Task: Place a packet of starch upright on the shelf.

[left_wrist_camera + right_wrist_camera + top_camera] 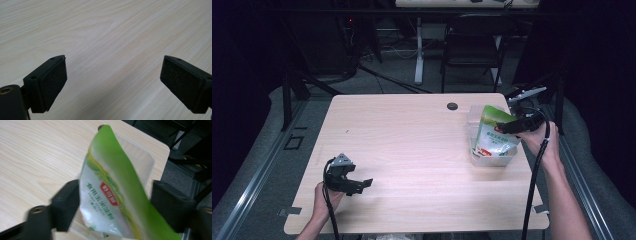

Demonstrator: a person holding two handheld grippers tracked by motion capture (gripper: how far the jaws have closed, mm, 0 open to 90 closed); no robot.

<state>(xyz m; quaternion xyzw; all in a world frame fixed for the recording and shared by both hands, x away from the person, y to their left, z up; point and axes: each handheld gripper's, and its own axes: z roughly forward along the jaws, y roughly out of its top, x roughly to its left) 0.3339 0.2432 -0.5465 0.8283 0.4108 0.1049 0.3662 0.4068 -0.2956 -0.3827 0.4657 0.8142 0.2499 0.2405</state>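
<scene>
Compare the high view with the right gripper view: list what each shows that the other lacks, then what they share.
High view alone: the left gripper, open and low over the table, a chair behind, both forearms. Right gripper view alone: the red label and printed characters on the green pouch, close up. Shared: the pouch between the right gripper jaws, the clear bin, the table.

The only print stands on the green-and-white plastic pouch with a clear lower front, seen in the right gripper view. A line of green Chinese characters runs across its front, with a smaller green line in brackets just beneath it. Above and to the right of these sits a small red label bearing white characters. The picture is blurred, so none of these characters can be read with certainty. In the high view the same pouch shows only a red mark and unreadable specks.
</scene>
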